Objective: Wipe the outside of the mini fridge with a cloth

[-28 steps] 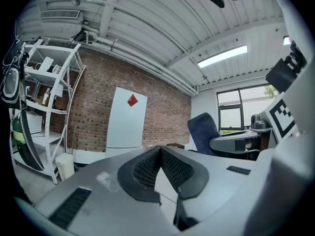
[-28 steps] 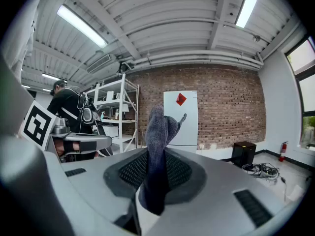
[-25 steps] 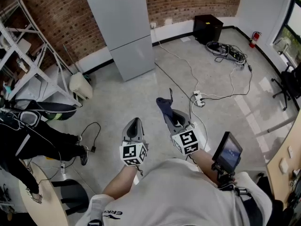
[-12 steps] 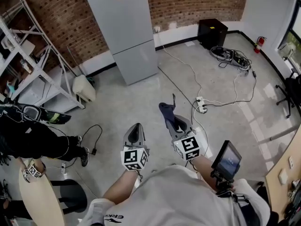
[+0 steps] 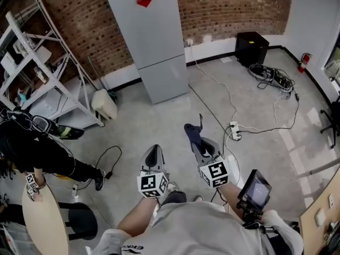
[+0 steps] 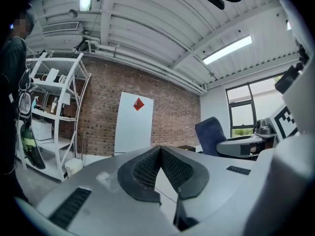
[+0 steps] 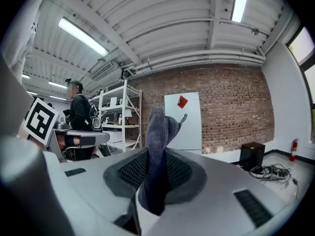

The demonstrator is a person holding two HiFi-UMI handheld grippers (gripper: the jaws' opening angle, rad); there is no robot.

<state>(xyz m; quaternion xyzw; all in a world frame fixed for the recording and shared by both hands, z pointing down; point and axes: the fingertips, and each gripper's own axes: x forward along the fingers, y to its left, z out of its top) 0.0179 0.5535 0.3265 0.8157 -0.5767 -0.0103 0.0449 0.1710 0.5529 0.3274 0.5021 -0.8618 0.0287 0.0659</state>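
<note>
Facing a brick wall, we see a rack at the left. Our left hand-held gripper has its jaws pressed together on nothing. The fridge stands against the wall, well ahead of us. Our right hand-held gripper is clamped on a blue cloth.

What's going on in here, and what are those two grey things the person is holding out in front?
A person holds a two-jaw gripper in each hand. The right gripper is clamped on a dark blue cloth, which sticks up from its jaws. The left gripper is shut with nothing in it. The grey fridge stands some way ahead against the brick wall, and neither gripper touches it, so wiping has not begun yet.
</note>
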